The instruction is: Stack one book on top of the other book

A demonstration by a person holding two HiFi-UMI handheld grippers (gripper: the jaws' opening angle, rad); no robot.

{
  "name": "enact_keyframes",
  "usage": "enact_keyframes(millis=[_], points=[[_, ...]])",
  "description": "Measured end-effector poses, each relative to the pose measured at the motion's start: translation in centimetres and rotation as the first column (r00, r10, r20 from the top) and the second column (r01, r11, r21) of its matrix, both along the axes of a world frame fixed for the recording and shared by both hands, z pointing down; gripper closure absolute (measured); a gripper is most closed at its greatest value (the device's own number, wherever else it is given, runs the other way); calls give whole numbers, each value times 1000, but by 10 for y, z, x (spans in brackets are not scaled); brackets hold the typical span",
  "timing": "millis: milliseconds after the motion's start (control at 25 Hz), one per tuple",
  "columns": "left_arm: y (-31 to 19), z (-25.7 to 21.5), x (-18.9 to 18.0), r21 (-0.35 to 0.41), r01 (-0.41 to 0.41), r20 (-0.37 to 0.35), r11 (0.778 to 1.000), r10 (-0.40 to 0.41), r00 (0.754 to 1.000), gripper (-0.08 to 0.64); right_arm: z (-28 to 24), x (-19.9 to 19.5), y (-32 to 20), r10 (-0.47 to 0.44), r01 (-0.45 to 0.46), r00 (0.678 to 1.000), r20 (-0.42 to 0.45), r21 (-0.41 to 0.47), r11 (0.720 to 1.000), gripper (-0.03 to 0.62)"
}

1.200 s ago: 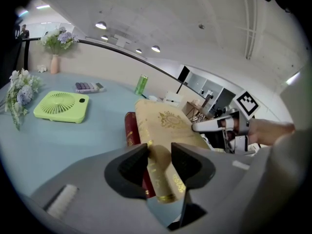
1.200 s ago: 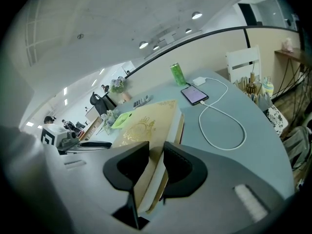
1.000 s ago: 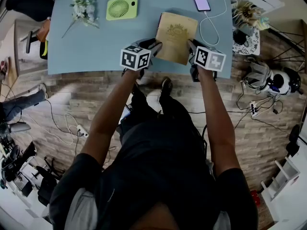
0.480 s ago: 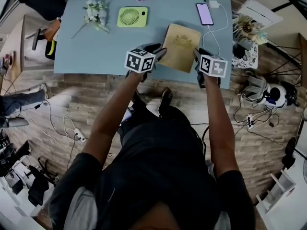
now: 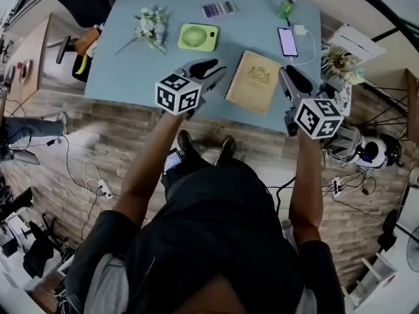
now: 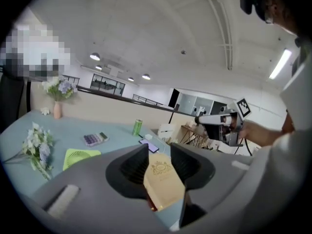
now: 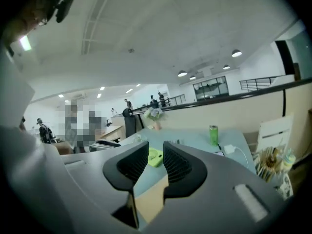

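From the head view, the tan book (image 5: 254, 82) is lying flat on the blue table (image 5: 131, 77), near the front edge. The left gripper (image 5: 213, 70) is hanging just beside the book's left side. The right gripper (image 5: 290, 78) is hanging just beside its right side. Farther back, a green fan (image 5: 198, 36), some flowers (image 5: 152, 25), a calculator (image 5: 218, 8), a green can (image 5: 285, 6) and a phone (image 5: 287, 42) are sitting on the table.

In the left gripper view, the left gripper (image 6: 159, 152) is keeping its jaws apart and is pinching nothing. The tan book (image 6: 163, 182) is showing through the gap, down on the table. A thin red edge (image 6: 152, 205) is peeking out under its near corner, and I cannot tell what it is.

In the right gripper view, the right gripper (image 7: 156, 147) is also holding its jaws apart, with a narrow gap and nothing in it. The green fan (image 7: 155, 156) is showing through the gap, and a corner of the tan book (image 7: 151, 199) is showing below.
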State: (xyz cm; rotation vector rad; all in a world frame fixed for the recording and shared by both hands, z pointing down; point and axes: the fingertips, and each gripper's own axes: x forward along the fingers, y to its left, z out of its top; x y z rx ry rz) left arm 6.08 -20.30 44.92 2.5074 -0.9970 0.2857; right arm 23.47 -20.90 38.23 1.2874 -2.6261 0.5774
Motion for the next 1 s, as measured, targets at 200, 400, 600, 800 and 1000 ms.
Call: enact_keyframes(millis=[200, 400, 600, 800, 1000], points=[[11, -63, -38, 136, 45, -3, 990, -45, 999, 370, -86, -23, 32, -107, 102, 994, 21, 179, 979, 500], [27, -131, -87, 284, 132, -24, 950, -131, 991, 380, -147, -33, 63, -147, 142, 989, -6, 281, 949, 502], [58, -189, -126, 391, 170, -17, 905, -177, 984, 382, -192, -34, 86, -142, 145, 989, -38, 373, 916, 528], [87, -228, -148, 468, 176, 11, 866, -205, 979, 382, -211, -29, 101, -128, 141, 990, -60, 407, 902, 528], [105, -243, -156, 502, 184, 20, 845, -224, 974, 382, -217, -24, 107, -117, 132, 991, -61, 419, 898, 528]])
